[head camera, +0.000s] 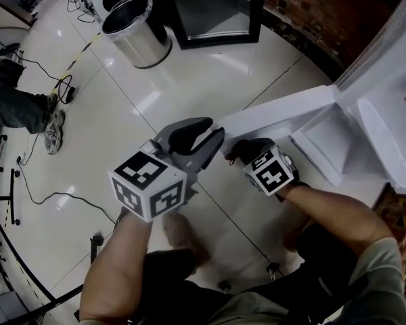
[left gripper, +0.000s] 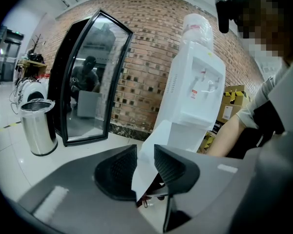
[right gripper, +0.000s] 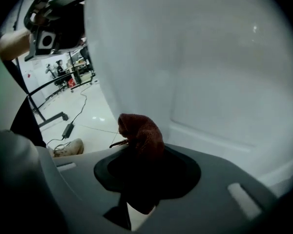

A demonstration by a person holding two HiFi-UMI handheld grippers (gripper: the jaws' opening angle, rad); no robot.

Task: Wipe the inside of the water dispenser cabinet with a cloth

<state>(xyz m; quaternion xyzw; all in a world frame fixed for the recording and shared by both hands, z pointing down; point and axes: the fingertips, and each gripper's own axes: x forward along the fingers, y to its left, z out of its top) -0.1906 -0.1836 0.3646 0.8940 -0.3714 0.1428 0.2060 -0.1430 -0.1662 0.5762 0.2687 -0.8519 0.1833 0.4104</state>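
The white water dispenser [left gripper: 195, 82] stands against a brick wall, and its low cabinet door [head camera: 284, 107] is swung open toward me. My left gripper [head camera: 213, 134] is shut on the free edge of that door; in the left gripper view the door's white edge [left gripper: 145, 167] runs between the two dark pads [left gripper: 118, 172]. My right gripper [head camera: 242, 151] is just right of it, close to the door's inner face [right gripper: 210, 72]. It is shut on a bunched red-brown cloth [right gripper: 140, 133]. The cabinet's white inside [head camera: 328, 141] shows beyond the door.
A steel bin [head camera: 135, 29] and a black-framed glass panel [head camera: 216, 12] stand on the glossy floor behind. Cables [head camera: 34, 188] trail at the left near another person's shoe [head camera: 54, 131]. Cardboard boxes [left gripper: 232, 104] sit beside the dispenser.
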